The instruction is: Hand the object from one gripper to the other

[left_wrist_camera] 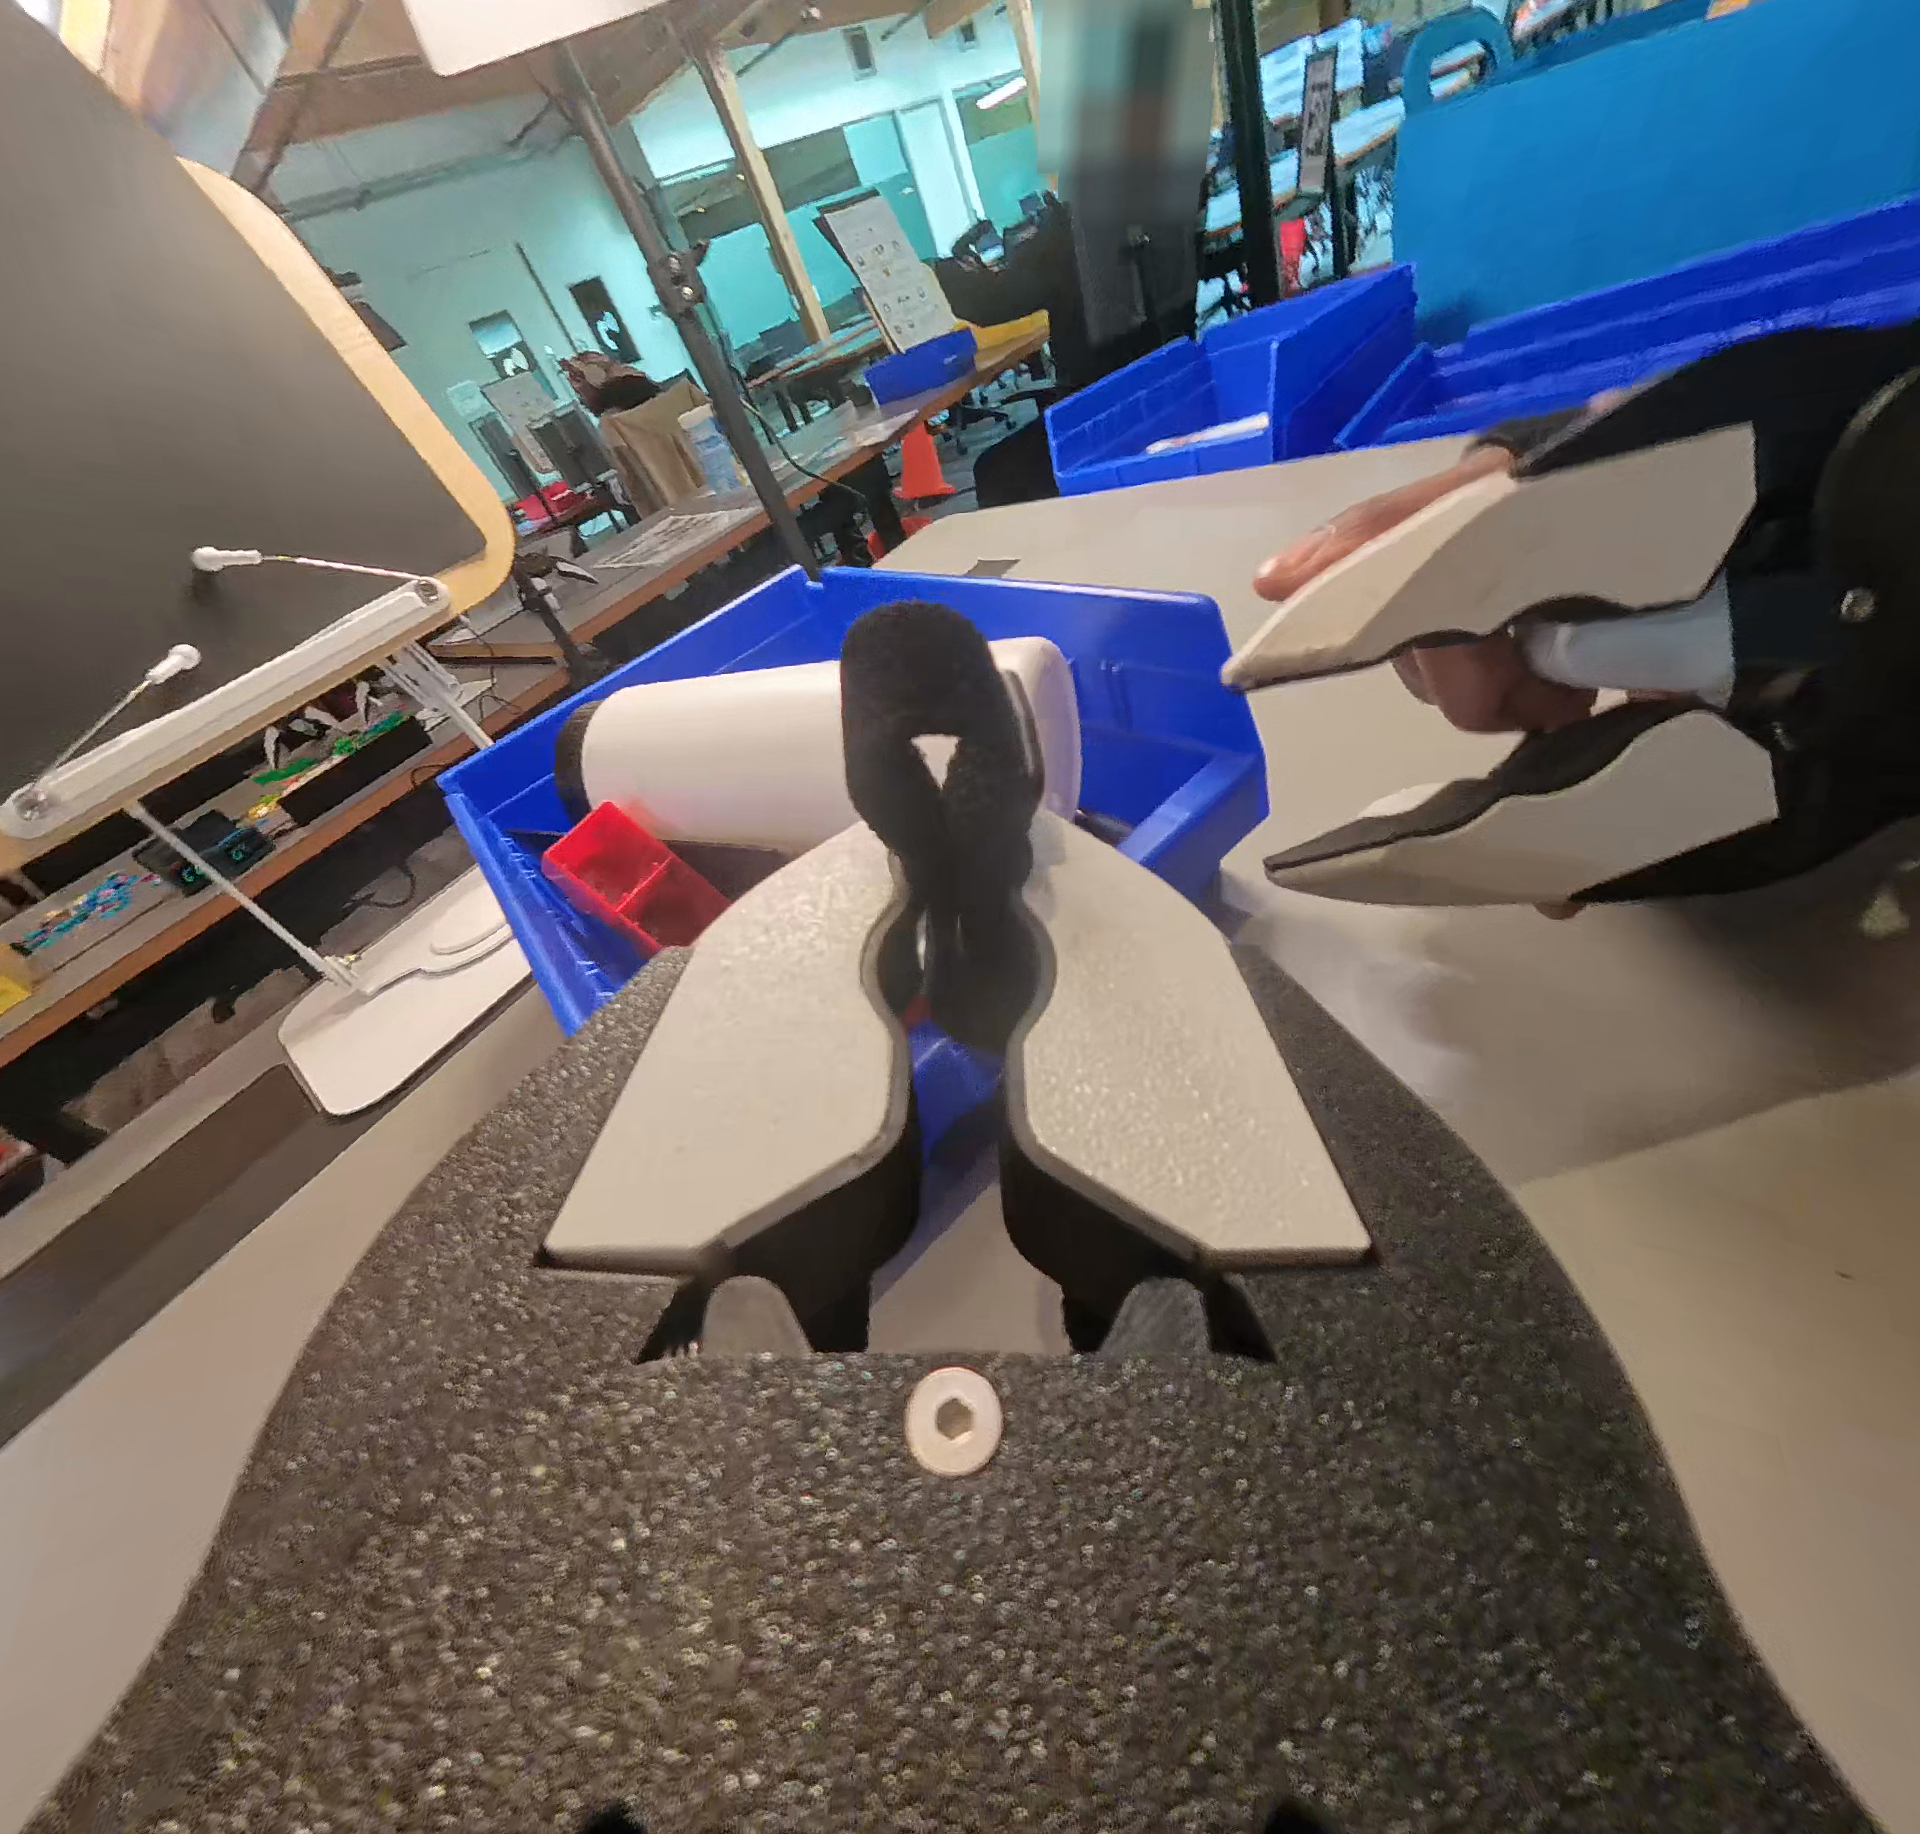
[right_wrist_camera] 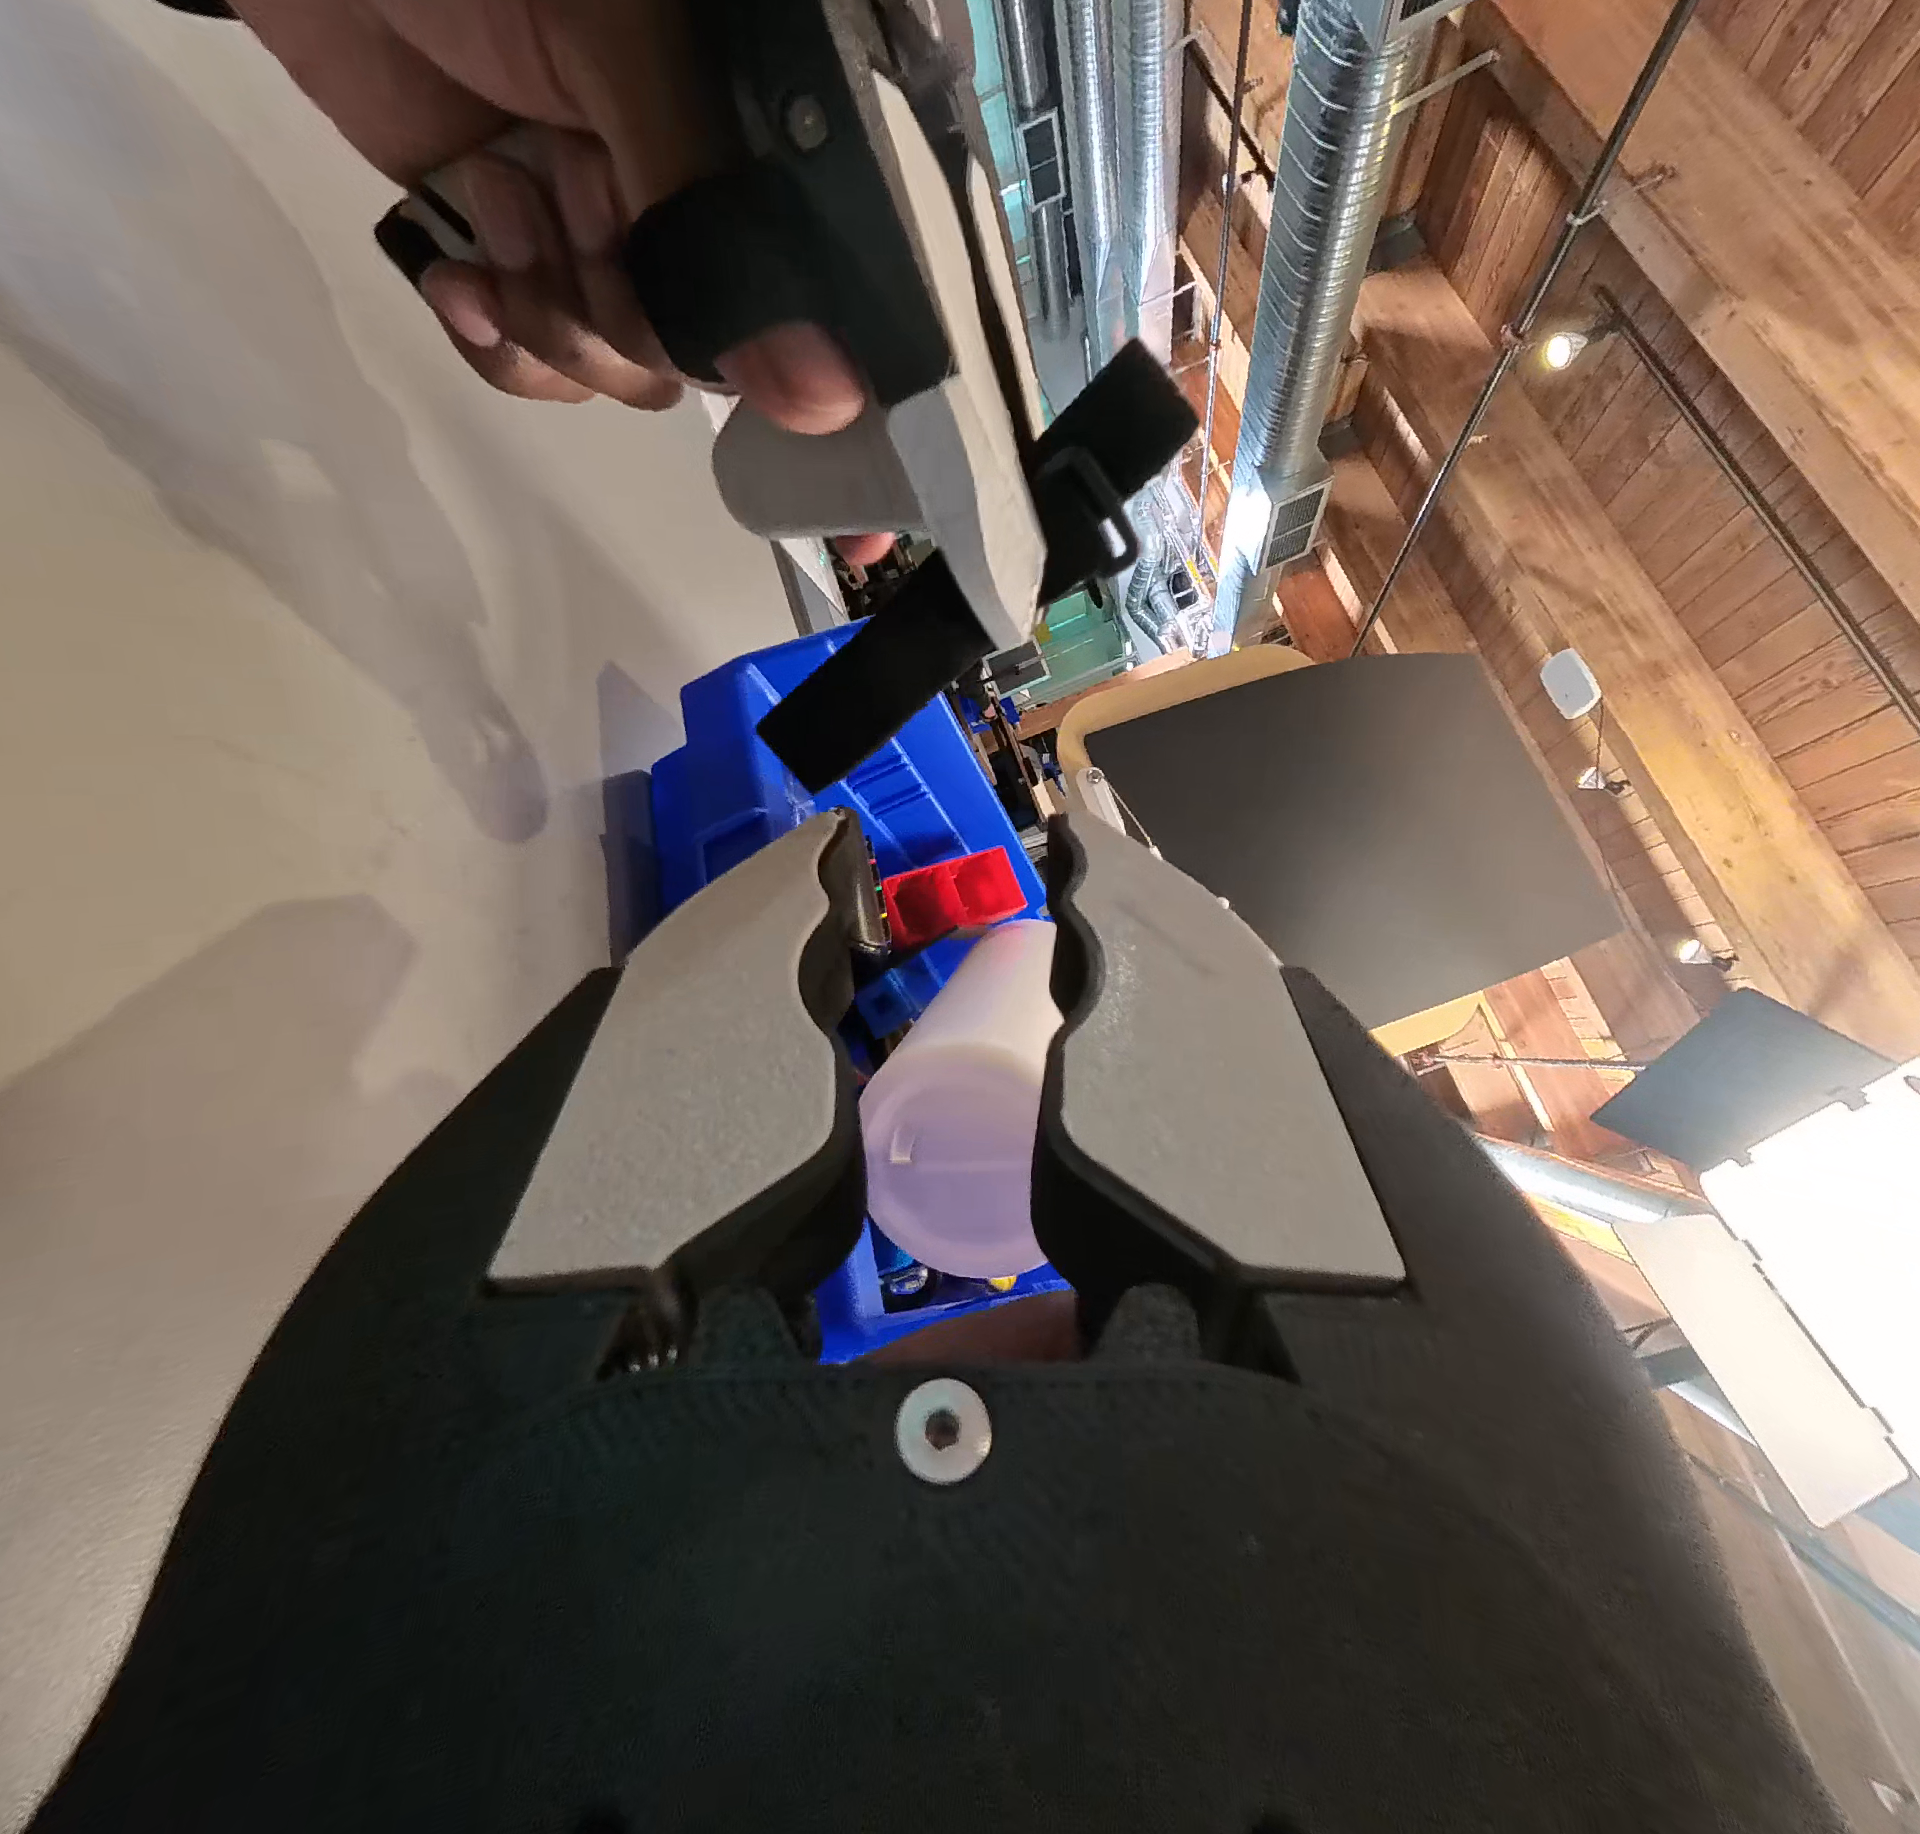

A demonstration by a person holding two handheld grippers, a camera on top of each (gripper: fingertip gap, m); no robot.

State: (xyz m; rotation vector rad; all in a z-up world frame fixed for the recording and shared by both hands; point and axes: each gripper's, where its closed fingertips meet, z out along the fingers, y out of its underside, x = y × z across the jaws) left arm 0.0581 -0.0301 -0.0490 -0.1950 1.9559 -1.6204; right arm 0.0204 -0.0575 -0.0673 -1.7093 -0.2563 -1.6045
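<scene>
Fingers of our left gripper (left_wrist_camera: 951,911) pinch the black strap (left_wrist_camera: 935,735) above the blue bin (left_wrist_camera: 1164,662), presenting its loop, we judge, to our wide-spread right gripper (left_wrist_camera: 1247,766) beside it.

Left tongs (left_wrist_camera: 956,885) clamped, right tongs (right_wrist_camera: 951,854) parted

The strap (left_wrist_camera: 940,745) looks like fuzzy black cloth — matt, soft. The left gripper (left_wrist_camera: 956,885) has grainy grey plastic fingers (left_wrist_camera: 769,1046) on rough black foam. The bin (left_wrist_camera: 1174,662) is glossy blue plastic; the table (left_wrist_camera: 1621,1265) smooth, matt grey.
</scene>
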